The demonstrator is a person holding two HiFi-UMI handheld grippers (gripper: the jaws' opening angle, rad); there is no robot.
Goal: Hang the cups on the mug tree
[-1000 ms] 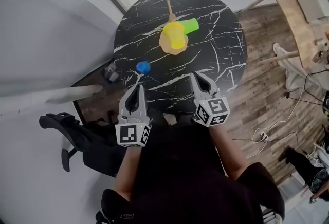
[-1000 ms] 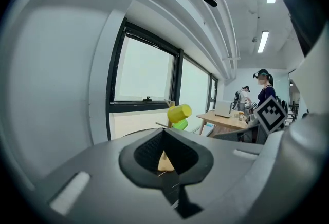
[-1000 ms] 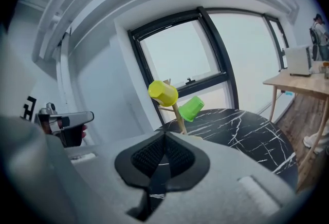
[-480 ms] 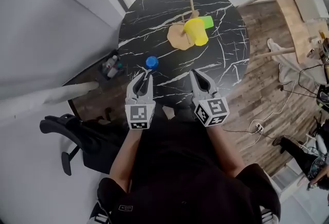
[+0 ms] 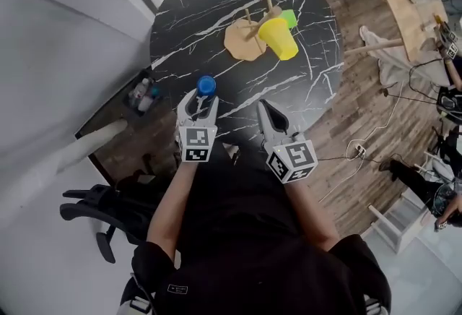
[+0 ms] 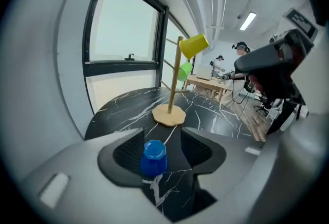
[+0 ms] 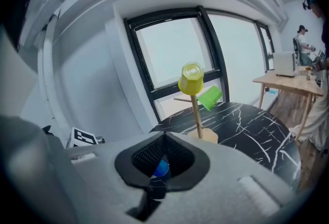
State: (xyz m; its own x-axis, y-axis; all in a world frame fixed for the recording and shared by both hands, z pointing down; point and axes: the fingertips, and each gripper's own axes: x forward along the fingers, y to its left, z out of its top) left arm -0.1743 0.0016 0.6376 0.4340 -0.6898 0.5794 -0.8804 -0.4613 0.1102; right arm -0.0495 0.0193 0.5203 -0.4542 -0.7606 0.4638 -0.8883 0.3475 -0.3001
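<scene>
— Why is the left gripper (image 5: 201, 99) so low at the near edge of the table (image 5: 216, 3)?

— It's after the blue cup (image 5: 206, 84). That cup stands, mouth-down as far as I can see, on the black marble to the near left of the mug tree (image 5: 245, 40). The jaws have just been opening around it. The cup sits between them now, closer to the left pad, with a gap on its right side. I'd say nothing is squeezed yet.

— And the jaws are wide like that because?

— To straddle the cup's body, I reckon, before closing on its wall.

— What about the right gripper (image 5: 263, 110)?

— Its jaws are pressed together with nothing in them. It hangs over the near edge just right of the other one, pointing toward the tree. My guess is it's keeping out of the way, or it's ready to steady the wooden base.

— How many cups in all?

— Three. There's the blue one on the table. The yellow cup (image 5: 279, 37) hangs on an upper peg, tipped over to the right of the post. The green cup (image 5: 289, 17) is on a peg just beyond it, farther off. Besides those, there's one tree and two grippers.

— So two are hung and one is to go?

— That's how it looks. Bare pegs stick out on the left of the post, on the blue cup's side, and that's likely where it belongs.
</scene>
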